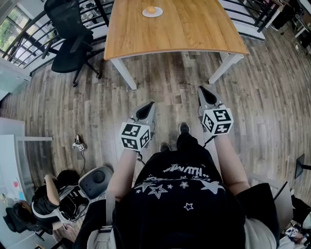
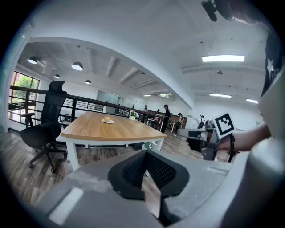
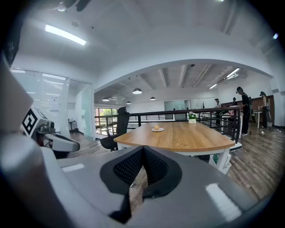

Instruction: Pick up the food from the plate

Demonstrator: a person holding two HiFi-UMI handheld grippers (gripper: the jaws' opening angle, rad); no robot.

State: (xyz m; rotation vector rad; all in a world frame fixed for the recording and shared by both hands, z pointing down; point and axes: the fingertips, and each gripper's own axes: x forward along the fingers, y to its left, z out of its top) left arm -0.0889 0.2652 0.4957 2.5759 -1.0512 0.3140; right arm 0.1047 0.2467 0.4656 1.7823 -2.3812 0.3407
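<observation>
The whole layout is given by the head view alone. The left claw and the right claw are held side by side above the wooden floor, short of the near edge of the tabletop. The food is seen lying on the plate toward the tabletop's far end, well apart from both claws. A seated person at lower left is shown only there.

The state of the claws is shown by the gripper views. In each, the two jaws are pressed tip to tip and nothing is held between them. A railing and a small pot of flowers beyond the plate are best shown by the right gripper view. Whether the pot stands on the tabletop cannot be told. Standing people behind the tabletop are caught in the left gripper view.

Two claws, one tabletop, one plate and one round, pale orange piece of food are counted. One black office chair is also counted.

A strip of floor is left between the claw tips and the near edge, framed by two white legs at the near corners. A wide stretch of wood separates that edge from the plate. The chair is set off the left edge, not touching it.
</observation>
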